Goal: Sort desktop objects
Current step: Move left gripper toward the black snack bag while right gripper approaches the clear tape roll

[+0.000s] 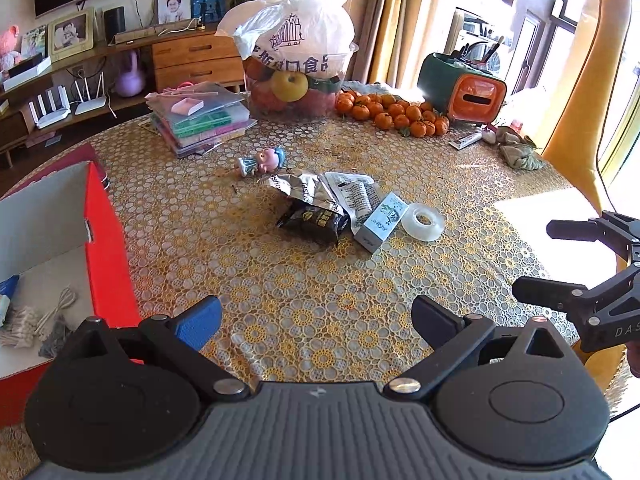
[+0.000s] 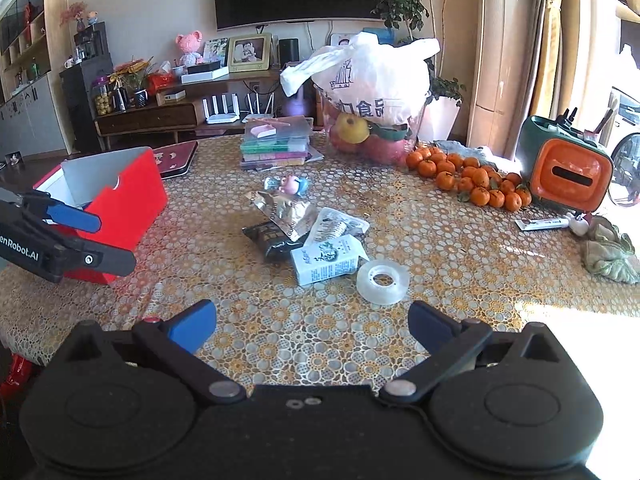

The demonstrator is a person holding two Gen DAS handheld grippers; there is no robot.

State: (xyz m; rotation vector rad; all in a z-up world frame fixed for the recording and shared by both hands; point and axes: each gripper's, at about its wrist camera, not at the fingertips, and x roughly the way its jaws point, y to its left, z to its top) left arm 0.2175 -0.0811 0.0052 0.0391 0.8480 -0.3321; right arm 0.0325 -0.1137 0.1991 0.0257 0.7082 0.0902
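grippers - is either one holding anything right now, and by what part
Nothing is held. The left gripper and right gripper are both open and empty above the table.

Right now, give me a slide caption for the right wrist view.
Open right claw faces a clear tape roll, white carton and crumpled wrappers on the floral tablecloth, red box left.

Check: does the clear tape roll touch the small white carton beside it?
Apart. Right wrist view shows tablecloth between clear tape roll and small white carton.

The lace-patterned table (image 2: pixel 360 340) carries a red box (image 2: pixel 132 200) (left of frame), central wrappers (image 2: pixel 288 216), tape roll (image 2: pixel 383 281), tangerines (image 2: pixel 468 178).
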